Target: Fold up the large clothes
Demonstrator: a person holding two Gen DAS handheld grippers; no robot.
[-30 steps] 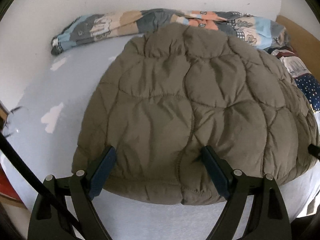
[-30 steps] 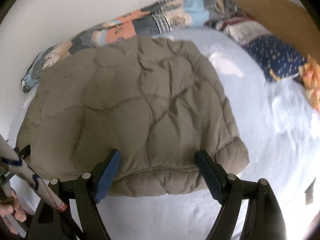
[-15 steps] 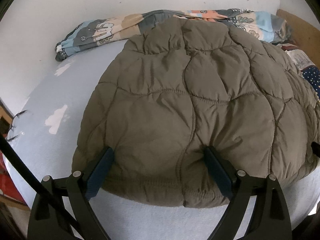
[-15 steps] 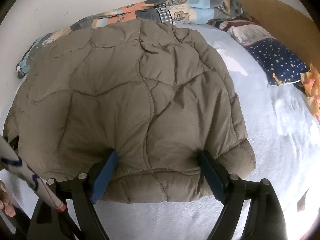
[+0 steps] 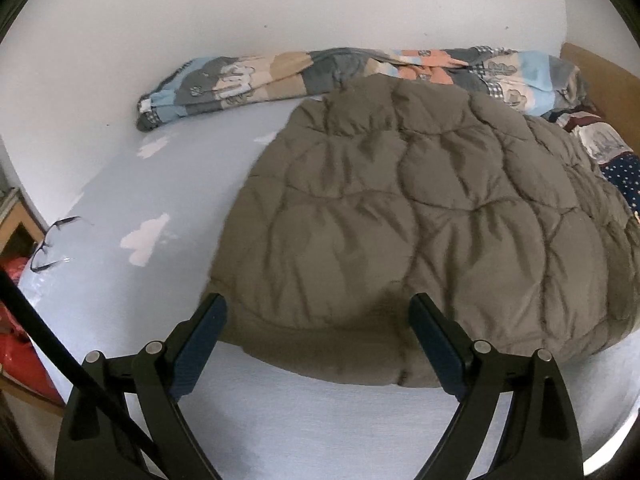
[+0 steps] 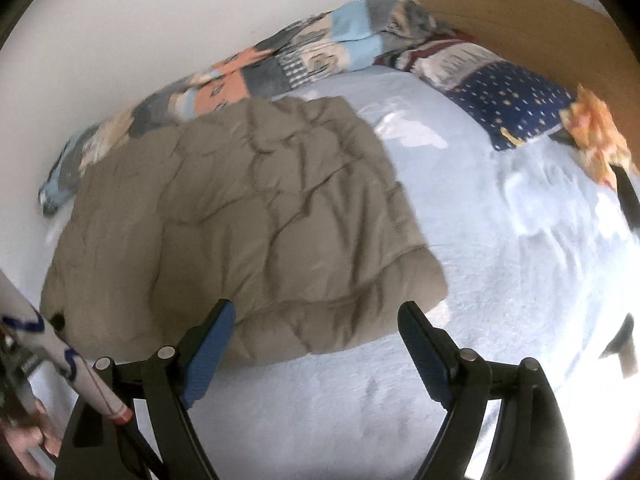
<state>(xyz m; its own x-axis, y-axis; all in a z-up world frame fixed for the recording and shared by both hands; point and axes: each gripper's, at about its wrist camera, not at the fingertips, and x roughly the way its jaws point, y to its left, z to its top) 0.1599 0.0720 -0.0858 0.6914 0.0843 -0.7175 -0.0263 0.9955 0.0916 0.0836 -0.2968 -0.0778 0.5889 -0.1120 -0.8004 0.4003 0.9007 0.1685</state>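
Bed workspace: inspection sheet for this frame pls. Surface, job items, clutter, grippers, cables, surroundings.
Surface: bed with a light blue sheet, white patches on it.
Job's things: olive quilted jacket lies folded flat on the sheet, near hem toward both grippers.
Clutter: patchwork blanket bunched along the wall; star-print pillow and an orange cloth by the headboard; eyeglasses at the bed's left edge.
Grippers: left gripper open, fingers either side of the hem; right gripper open at the hem, holding nothing.
Cables: black cable crossing the left wrist view.
Surroundings: white wall; wooden headboard; red item beside the bed.
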